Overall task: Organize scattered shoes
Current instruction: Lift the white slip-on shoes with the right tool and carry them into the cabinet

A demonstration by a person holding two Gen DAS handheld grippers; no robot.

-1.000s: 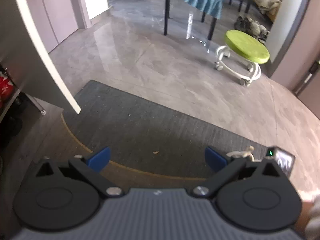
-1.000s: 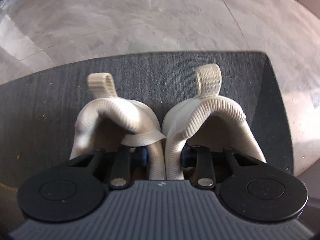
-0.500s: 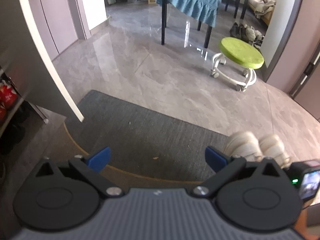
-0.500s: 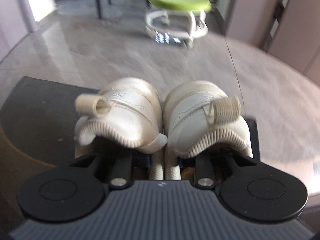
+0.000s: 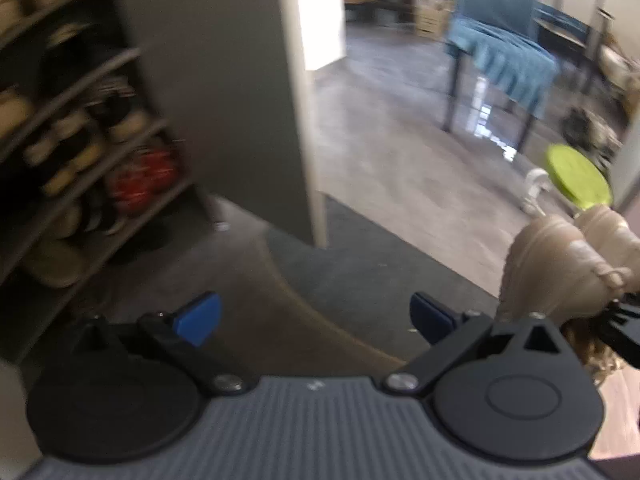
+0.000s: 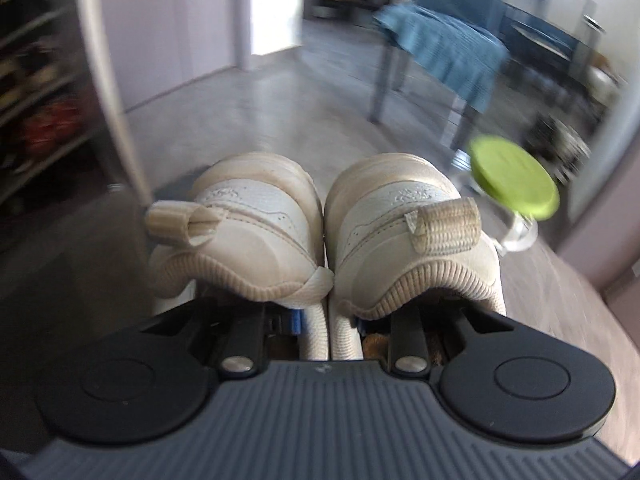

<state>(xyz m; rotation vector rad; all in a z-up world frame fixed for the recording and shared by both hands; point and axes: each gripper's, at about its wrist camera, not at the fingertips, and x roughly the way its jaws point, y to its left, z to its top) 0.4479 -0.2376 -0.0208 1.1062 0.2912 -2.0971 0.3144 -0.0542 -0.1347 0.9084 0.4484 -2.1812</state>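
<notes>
Right gripper [image 6: 326, 320] clamped on inner collars of beige sneaker pair [image 6: 320, 236], pair lifted off floor, toes forward. Left gripper [image 5: 316, 314] spread wide, empty, above dark mat [image 5: 372, 264]. Shoe rack [image 5: 76, 128] at left, blurred.

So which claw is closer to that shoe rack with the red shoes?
Left. The left claw hangs open just right of the shoe rack, which fills that side of its view. The right claw, clamped on the cream shoes, sits farther right.
</notes>
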